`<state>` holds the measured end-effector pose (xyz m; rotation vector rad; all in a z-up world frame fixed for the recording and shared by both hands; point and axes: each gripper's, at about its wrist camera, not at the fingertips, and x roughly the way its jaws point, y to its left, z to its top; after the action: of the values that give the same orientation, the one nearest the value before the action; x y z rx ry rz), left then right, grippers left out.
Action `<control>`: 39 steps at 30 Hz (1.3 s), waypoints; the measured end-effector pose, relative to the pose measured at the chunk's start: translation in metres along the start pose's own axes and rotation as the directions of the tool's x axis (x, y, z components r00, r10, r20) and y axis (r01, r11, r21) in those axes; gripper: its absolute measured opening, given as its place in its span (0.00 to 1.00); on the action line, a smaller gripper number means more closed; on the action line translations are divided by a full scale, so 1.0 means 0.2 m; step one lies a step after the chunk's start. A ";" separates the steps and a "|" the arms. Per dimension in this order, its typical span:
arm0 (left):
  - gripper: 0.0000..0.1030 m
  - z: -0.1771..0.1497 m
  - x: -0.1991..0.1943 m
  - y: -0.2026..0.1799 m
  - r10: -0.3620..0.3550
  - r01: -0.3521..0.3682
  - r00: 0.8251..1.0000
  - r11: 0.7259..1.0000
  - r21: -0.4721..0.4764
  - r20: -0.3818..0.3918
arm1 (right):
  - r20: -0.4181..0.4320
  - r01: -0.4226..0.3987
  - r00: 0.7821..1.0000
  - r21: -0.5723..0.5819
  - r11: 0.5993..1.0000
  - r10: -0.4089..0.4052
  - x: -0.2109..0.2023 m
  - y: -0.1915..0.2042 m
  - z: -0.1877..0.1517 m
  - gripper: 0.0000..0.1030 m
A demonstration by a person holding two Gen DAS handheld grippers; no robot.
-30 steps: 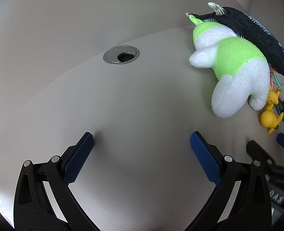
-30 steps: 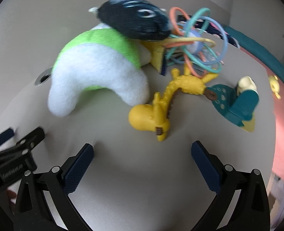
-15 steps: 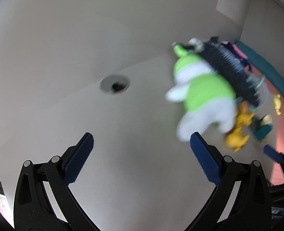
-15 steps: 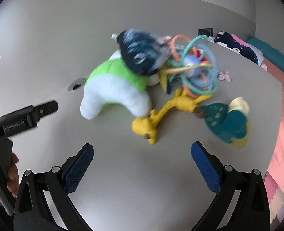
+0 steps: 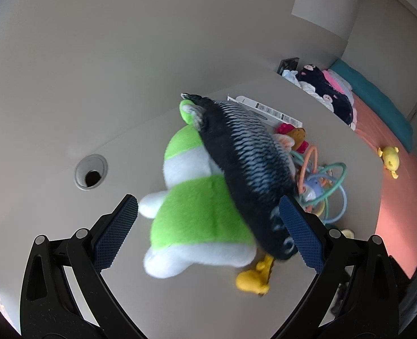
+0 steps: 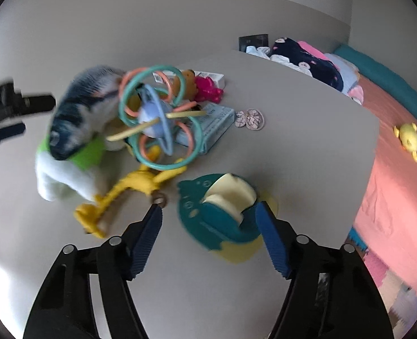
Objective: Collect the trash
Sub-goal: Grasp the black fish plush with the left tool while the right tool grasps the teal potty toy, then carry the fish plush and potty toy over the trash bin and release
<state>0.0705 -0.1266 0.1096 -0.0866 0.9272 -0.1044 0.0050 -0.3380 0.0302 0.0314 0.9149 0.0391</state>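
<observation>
My left gripper is wide open above a green and white plush, which has a dark striped fish plush lying across it. The pads touch neither plush. My right gripper has its jaws closing, and a teal and cream toy on the table shows between them. The left pad still stands apart from the toy. A ring rattle, a yellow giraffe toy, a pale blue box and a white box lie in the pile.
A metal cable hole sits in the grey table to the left of the plush. The table ends on the right at a pink mat with a yellow toy. Clothes are heaped at the far corner.
Both grippers have drawn back and up, so more of the table shows. The plush now appears between the left fingers. The right jaws have narrowed around the teal toy.
</observation>
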 end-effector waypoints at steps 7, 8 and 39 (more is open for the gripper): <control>0.89 0.09 0.08 -0.07 0.021 -0.022 0.998 1.000 -0.017 -0.051 | -0.036 0.028 0.999 -0.093 0.995 -0.031 0.15 -0.03 0.04 0.50; 0.89 0.10 0.09 -0.09 0.024 -0.025 0.998 1.000 -0.015 -0.058 | -0.044 0.027 0.999 -0.100 0.995 -0.031 0.17 -0.04 0.05 0.50; 0.22 0.09 -0.32 -0.30 -0.238 0.231 0.965 0.970 0.069 0.109 | 0.124 -0.141 0.984 0.108 0.984 0.127 -0.23 -0.36 0.00 0.49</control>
<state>0.0446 -0.1767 0.1785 -0.1496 0.7937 -0.3417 -0.0224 -0.4113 0.0633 0.2024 0.7966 0.1081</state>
